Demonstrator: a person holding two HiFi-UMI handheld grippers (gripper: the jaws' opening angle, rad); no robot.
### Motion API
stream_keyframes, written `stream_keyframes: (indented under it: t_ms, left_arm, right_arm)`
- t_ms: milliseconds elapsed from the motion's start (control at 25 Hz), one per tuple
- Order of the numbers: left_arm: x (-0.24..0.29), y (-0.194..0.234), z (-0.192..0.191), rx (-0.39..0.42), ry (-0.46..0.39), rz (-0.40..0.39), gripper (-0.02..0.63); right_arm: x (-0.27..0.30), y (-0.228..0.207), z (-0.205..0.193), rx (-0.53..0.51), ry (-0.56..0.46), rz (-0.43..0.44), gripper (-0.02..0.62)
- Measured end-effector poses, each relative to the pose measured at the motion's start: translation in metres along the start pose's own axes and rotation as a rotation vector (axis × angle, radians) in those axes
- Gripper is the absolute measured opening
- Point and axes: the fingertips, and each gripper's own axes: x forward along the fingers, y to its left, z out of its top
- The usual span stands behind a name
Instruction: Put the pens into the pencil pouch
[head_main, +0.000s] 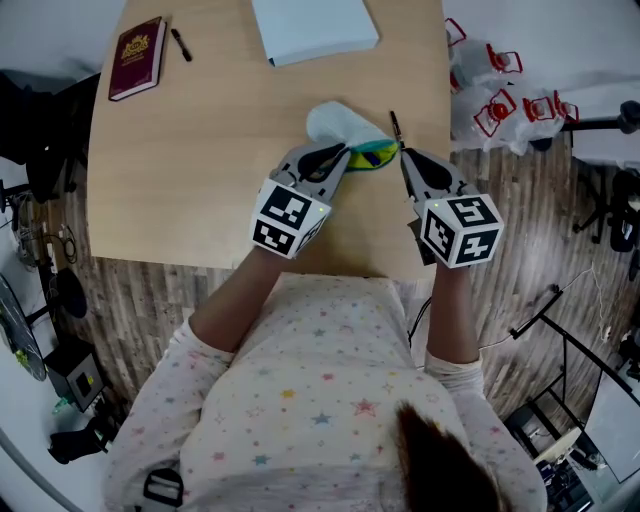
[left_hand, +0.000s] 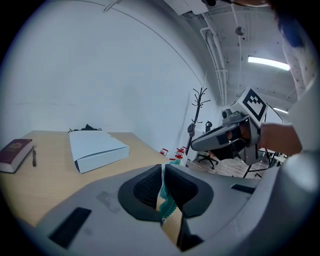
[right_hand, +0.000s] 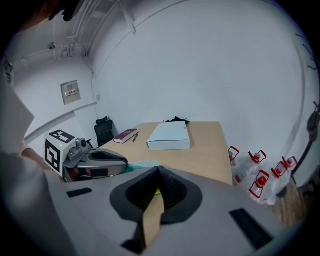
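Pinching the pencil pouch (head_main: 338, 124) edge, the left hand-held gripper (left_hand: 163, 175) holds it.

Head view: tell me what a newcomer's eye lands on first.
At the near edge of the table, the left gripper is shut on a white, teal and yellow pouch. Beside it, the right gripper holds a dark pen at its tips. Farther back lie a white box and a maroon book with a second pen.
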Motion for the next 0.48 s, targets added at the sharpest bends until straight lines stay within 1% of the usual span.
stream_keyframes:
  t_ms: [120,480]
  left_arm:
    - [0.001,0.000,0.001,0.004,0.001,0.003,0.031]
    - [0.003,0.003,0.006,-0.001,0.000,0.017,0.029]
  right_arm:
    - [-0.003,-0.006,0.001,-0.005,-0.020,-0.002,0.001]
    - [-0.003,-0.030,-0.011,-0.009,-0.033,-0.065,0.002]
